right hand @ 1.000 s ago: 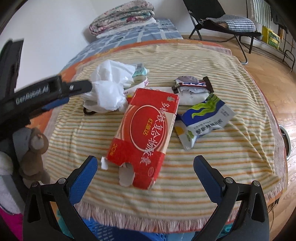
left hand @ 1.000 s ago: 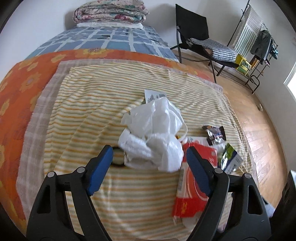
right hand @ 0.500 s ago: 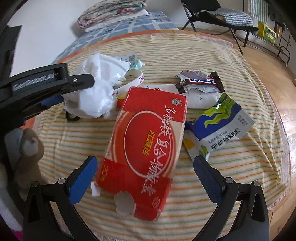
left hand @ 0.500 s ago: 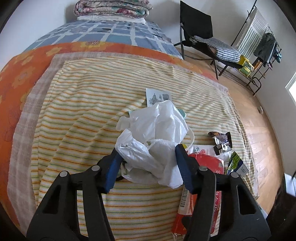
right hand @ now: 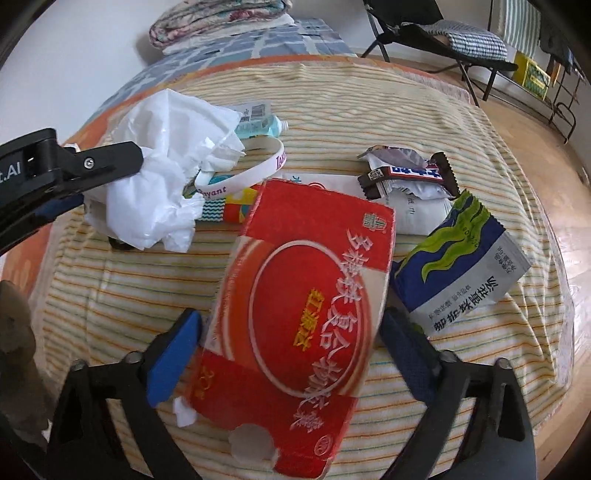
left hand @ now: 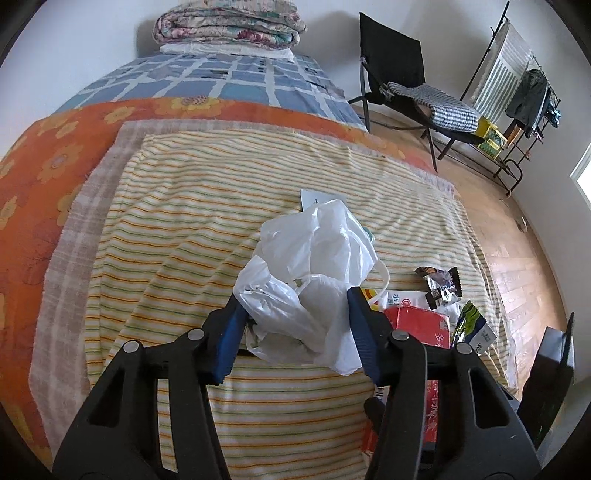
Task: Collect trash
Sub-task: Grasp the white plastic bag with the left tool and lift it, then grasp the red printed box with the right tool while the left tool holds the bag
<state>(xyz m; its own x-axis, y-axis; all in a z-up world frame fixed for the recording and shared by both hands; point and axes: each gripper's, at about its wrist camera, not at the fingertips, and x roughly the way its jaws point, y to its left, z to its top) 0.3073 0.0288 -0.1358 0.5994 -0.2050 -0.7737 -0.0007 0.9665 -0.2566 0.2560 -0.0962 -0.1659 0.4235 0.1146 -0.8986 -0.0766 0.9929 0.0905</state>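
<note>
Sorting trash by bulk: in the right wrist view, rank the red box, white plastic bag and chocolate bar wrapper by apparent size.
1. red box, though nearest the camera
2. white plastic bag
3. chocolate bar wrapper

Count on my striped blanket [right hand: 369,88]: 1 white plastic bag [left hand: 314,273], 1 red carton [right hand: 306,306], 1 blue-green sachet [right hand: 465,269], 1 chocolate bar wrapper [right hand: 406,173], 1 white pouch [right hand: 417,206] under it, 1 white wristband [right hand: 243,173], 1 teal tube [right hand: 258,127]. Far side: 1 folded quilt stack [left hand: 229,26], 1 black chair [left hand: 399,85]. Two claws mine: left gripper [left hand: 295,325], right gripper [right hand: 291,339].
</note>
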